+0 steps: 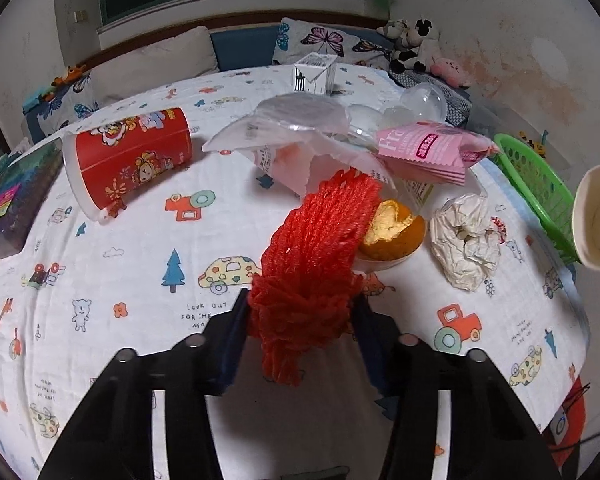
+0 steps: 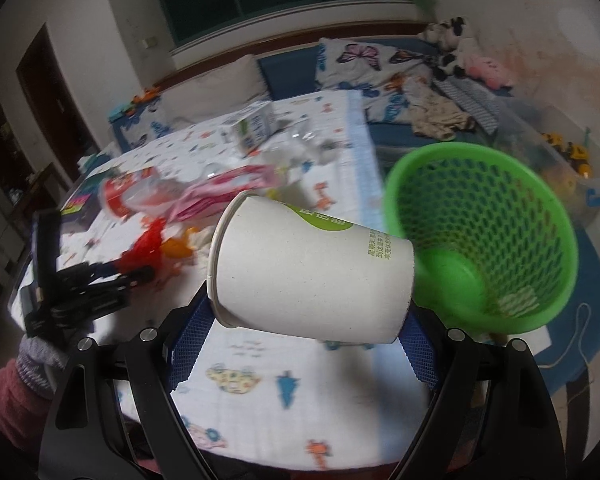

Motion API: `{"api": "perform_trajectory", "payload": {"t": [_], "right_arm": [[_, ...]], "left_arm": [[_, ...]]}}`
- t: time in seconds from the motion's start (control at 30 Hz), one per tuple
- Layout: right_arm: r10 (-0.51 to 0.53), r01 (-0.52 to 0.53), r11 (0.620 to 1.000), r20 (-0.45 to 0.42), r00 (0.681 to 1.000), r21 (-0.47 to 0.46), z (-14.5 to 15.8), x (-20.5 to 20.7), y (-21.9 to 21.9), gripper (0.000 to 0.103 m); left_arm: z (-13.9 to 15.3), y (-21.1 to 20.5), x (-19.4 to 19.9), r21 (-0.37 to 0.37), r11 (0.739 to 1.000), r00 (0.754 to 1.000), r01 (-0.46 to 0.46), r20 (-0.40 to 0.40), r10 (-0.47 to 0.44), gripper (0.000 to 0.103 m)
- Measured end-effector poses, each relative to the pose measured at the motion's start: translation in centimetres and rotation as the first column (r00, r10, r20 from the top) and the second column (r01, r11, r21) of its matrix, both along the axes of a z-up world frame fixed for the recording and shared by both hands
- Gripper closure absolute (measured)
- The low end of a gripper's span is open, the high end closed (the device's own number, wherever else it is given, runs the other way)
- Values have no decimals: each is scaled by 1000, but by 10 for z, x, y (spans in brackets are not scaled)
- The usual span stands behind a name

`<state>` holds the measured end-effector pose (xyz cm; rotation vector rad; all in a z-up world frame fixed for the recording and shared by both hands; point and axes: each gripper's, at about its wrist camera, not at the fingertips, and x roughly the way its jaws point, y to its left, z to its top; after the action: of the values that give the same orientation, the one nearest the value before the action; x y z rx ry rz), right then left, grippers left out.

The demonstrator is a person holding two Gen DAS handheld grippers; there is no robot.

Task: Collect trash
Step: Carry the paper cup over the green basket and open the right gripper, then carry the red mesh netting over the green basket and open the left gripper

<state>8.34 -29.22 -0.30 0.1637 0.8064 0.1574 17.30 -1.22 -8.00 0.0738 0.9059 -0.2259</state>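
We note the left gripper clamped on the red mesh net lying on the surface beside the orange peel — right gripper grips the paper cup, held sideways just beside the green basket.

Both wrist views look down close, sharing the table.

Dim indoor light, ceiling lamp reflected, right view motion-blurred, fisheye-warped edges
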Motion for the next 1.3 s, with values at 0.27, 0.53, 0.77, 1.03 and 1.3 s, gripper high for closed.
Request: {"api": "perform_trajectory", "payload": {"t": [0.27,0.53,0.77,1.03,1.3], "right_arm": [[-121,121,992,2,993,-46,-5,15,-52,19],[-225,222,971,-34,974,-85,-23,37,-103,19],[-244,239,965,-37,969,-105,-31,47,-122,18],[-245,240,965,-35,969,-106,-35,54,-140,18],[-259,256,961,-15,966,-100,-29,45,-159,18]], "left_arm": [[16,4,-24,-27,1000,1000,-6,24,6,69],[47,5,-53,-58,998,998,4,66,-1,70],[79,-16,-62,-105,993,993,61,103,-50,70],[102,-71,-49,-109,981,980,163,134,-148,69],[106,-129,-22,-112,961,964,251,115,-239,69]]}}
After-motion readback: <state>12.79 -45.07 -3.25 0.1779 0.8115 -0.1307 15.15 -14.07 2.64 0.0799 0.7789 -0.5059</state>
